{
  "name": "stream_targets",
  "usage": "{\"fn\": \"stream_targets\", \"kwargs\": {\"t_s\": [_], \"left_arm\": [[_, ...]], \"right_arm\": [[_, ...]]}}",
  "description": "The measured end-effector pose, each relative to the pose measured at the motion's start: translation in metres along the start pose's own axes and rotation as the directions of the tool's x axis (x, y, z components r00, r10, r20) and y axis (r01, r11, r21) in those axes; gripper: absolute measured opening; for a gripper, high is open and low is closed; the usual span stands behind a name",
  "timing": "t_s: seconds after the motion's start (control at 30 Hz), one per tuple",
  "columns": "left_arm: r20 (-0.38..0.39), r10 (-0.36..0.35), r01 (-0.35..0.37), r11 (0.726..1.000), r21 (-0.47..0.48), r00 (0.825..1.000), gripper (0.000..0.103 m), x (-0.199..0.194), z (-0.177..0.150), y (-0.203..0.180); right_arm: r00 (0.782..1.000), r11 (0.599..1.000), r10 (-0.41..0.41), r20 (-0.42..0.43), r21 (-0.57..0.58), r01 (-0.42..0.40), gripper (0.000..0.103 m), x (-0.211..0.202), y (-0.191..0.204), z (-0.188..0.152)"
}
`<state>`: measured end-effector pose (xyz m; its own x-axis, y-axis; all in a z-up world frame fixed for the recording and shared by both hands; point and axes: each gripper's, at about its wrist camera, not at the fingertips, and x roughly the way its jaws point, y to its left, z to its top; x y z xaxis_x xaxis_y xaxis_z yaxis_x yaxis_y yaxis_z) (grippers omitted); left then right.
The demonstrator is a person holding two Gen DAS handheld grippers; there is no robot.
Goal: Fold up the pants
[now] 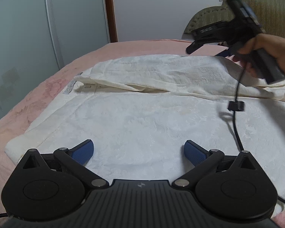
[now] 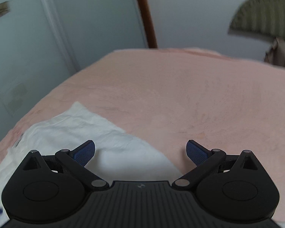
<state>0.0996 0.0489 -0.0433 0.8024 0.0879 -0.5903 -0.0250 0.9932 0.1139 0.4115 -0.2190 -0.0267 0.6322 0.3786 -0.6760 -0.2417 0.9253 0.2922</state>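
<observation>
**Pants laid out on the bed, folding only just begun**

The soft, fuzzy cream-white pants (image 1: 142, 114) lie spread out on the pink bed cover (image 1: 28, 102). In the left wrist view one leg lies flat and close to the camera. The other leg (image 1: 161, 74) sits behind it, and its long edge lies over the near one along the middle. The waist end with a small tag (image 1: 70, 89) points to the left. So the two legs look only partly put together, and the pants are not yet folded short. I think most of the job is left: line up the legs, then fold them over from one end.

The left gripper (image 1: 138, 152) hangs just above the near leg. Its blue pads (image 1: 83, 152) are spread wide apart and hold nothing.

The right gripper (image 2: 140, 152) is held up in a hand (image 1: 266, 51) over the far side of the pants. Its fingers are wide apart too, with nothing between them. Its own camera sees only a corner of the white cloth and lots of bare pink cover. A black cable (image 1: 235, 117) from it hangs down over the pants
</observation>
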Motion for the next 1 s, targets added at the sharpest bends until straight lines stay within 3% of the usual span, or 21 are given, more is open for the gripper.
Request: {"fn": "stream_targets", "kwargs": {"t_s": [0.07, 0.13, 0.23, 0.3, 0.43, 0.53, 0.6, 0.7, 0.8, 0.9, 1.0], "left_arm": [[-0.001, -0.006, 0.006, 1.000, -0.006, 1.000, 0.103, 0.000, 0.000, 0.001], [-0.001, -0.019, 0.019, 1.000, -0.018, 1.000, 0.103, 0.000, 0.000, 0.004], [-0.010, -0.051, 0.051, 0.999, -0.017, 0.999, 0.102, -0.003, 0.003, 0.010], [-0.018, -0.068, 0.067, 0.997, -0.032, 0.998, 0.101, -0.005, 0.010, 0.017], [0.052, -0.015, 0.020, 0.996, -0.091, 0.999, 0.101, -0.010, 0.041, 0.046], [0.126, 0.074, -0.059, 0.991, -0.120, 0.989, 0.101, -0.005, 0.082, 0.066], [0.136, 0.083, -0.064, 0.988, -0.141, 0.987, 0.102, 0.007, 0.114, 0.075], [0.068, 0.049, -0.038, 0.987, -0.156, 0.996, 0.101, 0.035, 0.157, 0.076], [-0.052, -0.044, 0.035, 0.986, -0.165, 0.998, 0.100, 0.071, 0.192, 0.068], [-0.177, -0.157, 0.119, 0.971, -0.207, 0.972, 0.099, 0.116, 0.221, 0.058], [-0.273, -0.237, 0.165, 0.951, -0.263, 0.932, 0.098, 0.158, 0.239, 0.046]], "right_arm": [[0.995, 0.994, 0.065, -0.072, 0.087, -0.058, 0.103, 0.023, -0.009, 0.002], [0.991, 0.990, 0.117, -0.066, 0.087, -0.111, 0.103, 0.026, -0.005, -0.004], [0.984, 0.983, 0.147, -0.105, -0.097, -0.157, 0.103, 0.014, 0.023, -0.022], [0.984, 0.953, 0.139, -0.111, -0.255, -0.164, 0.103, -0.002, 0.045, -0.044], [0.996, 0.832, 0.086, 0.003, -0.551, -0.070, 0.103, -0.039, 0.085, -0.086], [0.995, 0.777, 0.066, 0.072, -0.630, -0.006, 0.103, -0.049, 0.094, -0.107], [0.991, 0.751, 0.066, 0.120, -0.659, 0.029, 0.103, -0.053, 0.096, -0.117], [0.973, 0.672, 0.065, 0.220, -0.731, 0.121, 0.103, -0.058, 0.105, -0.139], [0.957, 0.650, 0.080, 0.277, -0.743, 0.161, 0.102, -0.062, 0.104, -0.153], [0.949, 0.621, 0.091, 0.303, -0.762, 0.184, 0.099, -0.066, 0.102, -0.161], [0.944, 0.600, 0.094, 0.315, -0.775, 0.199, 0.096, -0.063, 0.107, -0.165]]}}
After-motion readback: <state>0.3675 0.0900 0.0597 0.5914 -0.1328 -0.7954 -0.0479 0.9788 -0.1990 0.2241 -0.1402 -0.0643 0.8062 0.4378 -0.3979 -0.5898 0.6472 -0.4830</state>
